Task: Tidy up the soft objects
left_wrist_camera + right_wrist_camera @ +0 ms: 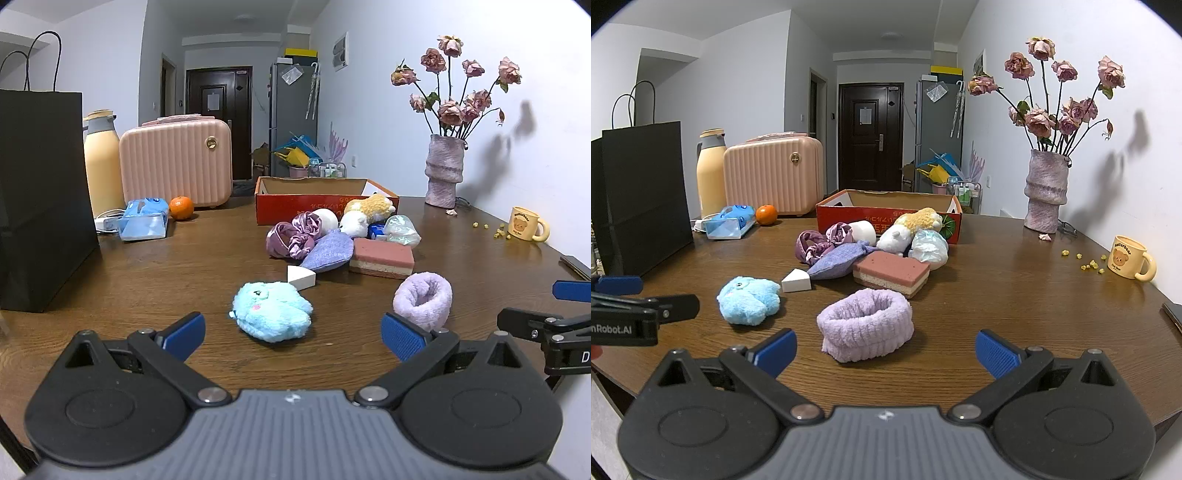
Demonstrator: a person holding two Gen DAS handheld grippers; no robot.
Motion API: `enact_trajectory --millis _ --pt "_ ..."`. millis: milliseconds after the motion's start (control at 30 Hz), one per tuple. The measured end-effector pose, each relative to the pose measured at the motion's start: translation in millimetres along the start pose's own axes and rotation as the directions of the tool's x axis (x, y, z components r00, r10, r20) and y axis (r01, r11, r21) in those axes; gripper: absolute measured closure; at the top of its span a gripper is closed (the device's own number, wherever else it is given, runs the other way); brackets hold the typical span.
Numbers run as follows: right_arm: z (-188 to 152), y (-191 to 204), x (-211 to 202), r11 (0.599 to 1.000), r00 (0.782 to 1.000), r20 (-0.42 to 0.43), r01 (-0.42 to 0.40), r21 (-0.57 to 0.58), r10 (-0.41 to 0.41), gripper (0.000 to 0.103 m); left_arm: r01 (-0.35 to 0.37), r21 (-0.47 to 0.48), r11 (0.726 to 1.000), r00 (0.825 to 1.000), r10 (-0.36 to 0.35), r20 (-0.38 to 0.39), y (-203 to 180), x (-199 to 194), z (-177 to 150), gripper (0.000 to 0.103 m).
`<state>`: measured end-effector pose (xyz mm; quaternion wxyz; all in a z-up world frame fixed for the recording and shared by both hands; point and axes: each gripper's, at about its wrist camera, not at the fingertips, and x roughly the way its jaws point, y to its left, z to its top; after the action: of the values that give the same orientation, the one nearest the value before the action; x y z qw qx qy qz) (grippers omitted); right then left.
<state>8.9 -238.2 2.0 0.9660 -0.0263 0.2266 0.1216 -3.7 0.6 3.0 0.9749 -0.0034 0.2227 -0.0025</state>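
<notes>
A light blue plush toy (pixel 272 311) lies on the wooden table just ahead of my left gripper (pixel 293 336), which is open and empty. A lilac fluffy band (pixel 865 322) sits just in front of my right gripper (pixel 885 354), also open and empty. Behind them lies a pile: a pink layered sponge (pixel 891 273), a lavender pouch (pixel 837 263), purple scrunchies (pixel 817 240), a white wedge sponge (pixel 796 282), white and yellow plush toys (pixel 913 226) and a pale crumpled bag (pixel 929 249). An open red cardboard box (pixel 886 214) stands behind the pile.
On the left stand a black paper bag (pixel 642 199), a cream flask (pixel 710 173), a pink case (pixel 774 173), a blue tissue pack (pixel 730 222) and an orange (pixel 766 215). At the right are a vase of dried roses (pixel 1046 192) and a yellow mug (pixel 1131 258).
</notes>
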Motion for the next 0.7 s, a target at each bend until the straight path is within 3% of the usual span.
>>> enact_trajectory --millis 700 --pt "-0.9 0.7 0.6 1.0 1.0 0.001 0.001 -0.001 -0.001 0.0 -0.002 0.004 1.0 1.0 0.002 0.004 -3.8 -2.5 0.2 0.0"
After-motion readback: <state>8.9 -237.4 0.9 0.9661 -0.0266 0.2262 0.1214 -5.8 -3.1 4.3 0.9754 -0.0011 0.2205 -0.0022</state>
